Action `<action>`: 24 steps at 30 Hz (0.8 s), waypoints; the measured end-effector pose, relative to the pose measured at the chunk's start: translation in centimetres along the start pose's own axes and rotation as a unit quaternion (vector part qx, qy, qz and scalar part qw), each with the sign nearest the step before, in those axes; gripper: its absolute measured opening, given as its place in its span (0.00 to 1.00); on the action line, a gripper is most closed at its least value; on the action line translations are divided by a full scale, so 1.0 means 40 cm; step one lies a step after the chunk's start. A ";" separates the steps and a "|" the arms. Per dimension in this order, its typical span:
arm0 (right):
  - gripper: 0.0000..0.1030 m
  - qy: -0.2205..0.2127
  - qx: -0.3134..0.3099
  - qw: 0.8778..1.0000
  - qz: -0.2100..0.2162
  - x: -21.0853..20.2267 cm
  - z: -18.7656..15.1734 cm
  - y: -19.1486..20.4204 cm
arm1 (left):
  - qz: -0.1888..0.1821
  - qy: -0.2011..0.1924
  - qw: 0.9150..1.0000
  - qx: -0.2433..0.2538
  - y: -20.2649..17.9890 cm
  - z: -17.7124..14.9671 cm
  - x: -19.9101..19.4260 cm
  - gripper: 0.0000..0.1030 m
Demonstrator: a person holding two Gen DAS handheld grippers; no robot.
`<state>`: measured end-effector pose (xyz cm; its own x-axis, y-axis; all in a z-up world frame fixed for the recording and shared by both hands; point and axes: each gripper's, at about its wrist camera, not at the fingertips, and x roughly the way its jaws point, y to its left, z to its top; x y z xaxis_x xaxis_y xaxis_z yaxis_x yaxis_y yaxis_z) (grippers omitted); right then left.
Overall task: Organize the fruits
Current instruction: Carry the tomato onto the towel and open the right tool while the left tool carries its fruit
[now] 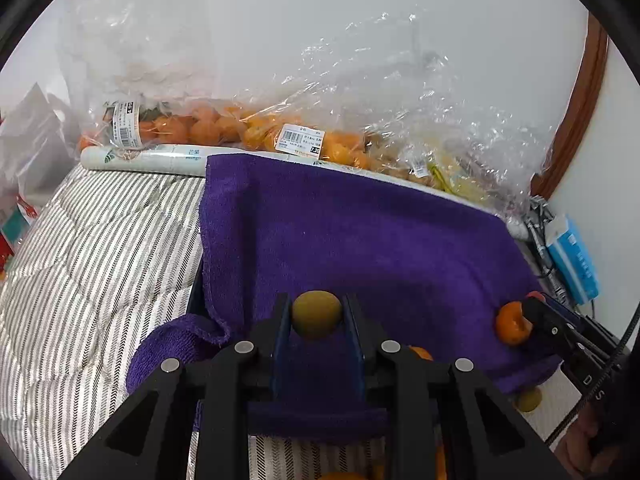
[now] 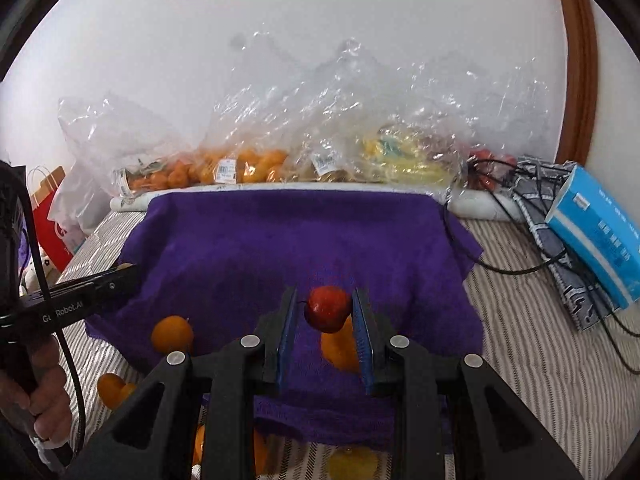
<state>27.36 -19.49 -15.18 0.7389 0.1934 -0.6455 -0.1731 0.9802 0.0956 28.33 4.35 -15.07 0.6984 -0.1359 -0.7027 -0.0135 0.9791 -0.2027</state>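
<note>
both grippers are loaded at once here. the left gripper (image 1: 316, 314) has its jaws clamped on a small olive-green fruit (image 1: 316, 314), pinched right out at the tips, and the right gripper (image 2: 326, 308) has its jaws closed on a small red fruit (image 2: 327, 307) with a short stem poking left. both hang just above the purple towel (image 1: 360, 240) spread over the striped bed cover (image 1: 100, 260).

the worry is the grip itself — each fruit is round, smooth and held only by the last bit of the pads, so a tilt or a bump could squirt it forward out of the jaws. and the towel is no safe landing: it sags and folds over its near edge, so anything set down near that edge would likely roll off. loose oranges already sit close by — one (image 2: 172, 334) at the towel's left edge, one (image 2: 340, 350) directly under the red fruit in the right wrist view, though whether they touch i can't tell. lowering the red fruit straight down could knock that orange and start both rolling.

the two grippers are also close together — in the left wrist view the other tool's tip (image 1: 536, 312) is right beside an orange (image 1: 512, 322), so a sideways swing risks a clash. the black cable (image 2: 500, 240) trailing onto the towel's right corner could snag too.
</note>
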 end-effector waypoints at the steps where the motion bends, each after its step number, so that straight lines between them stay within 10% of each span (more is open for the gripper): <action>1: 0.26 0.003 -0.001 1.000 0.002 0.004 -0.002 0.002 | 0.000 0.001 1.000 -0.001 0.000 -0.001 0.002 0.24; 24: 0.28 0.009 -0.022 1.000 0.000 0.021 -0.025 0.031 | 0.011 0.047 0.999 0.017 -0.015 -0.020 0.045 0.24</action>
<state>27.13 -18.16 -16.36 0.7277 0.1927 -0.6583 -0.2019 0.9774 0.0629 29.04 3.39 -16.76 0.6286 -0.1272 -0.7672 -0.0023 0.9862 -0.1654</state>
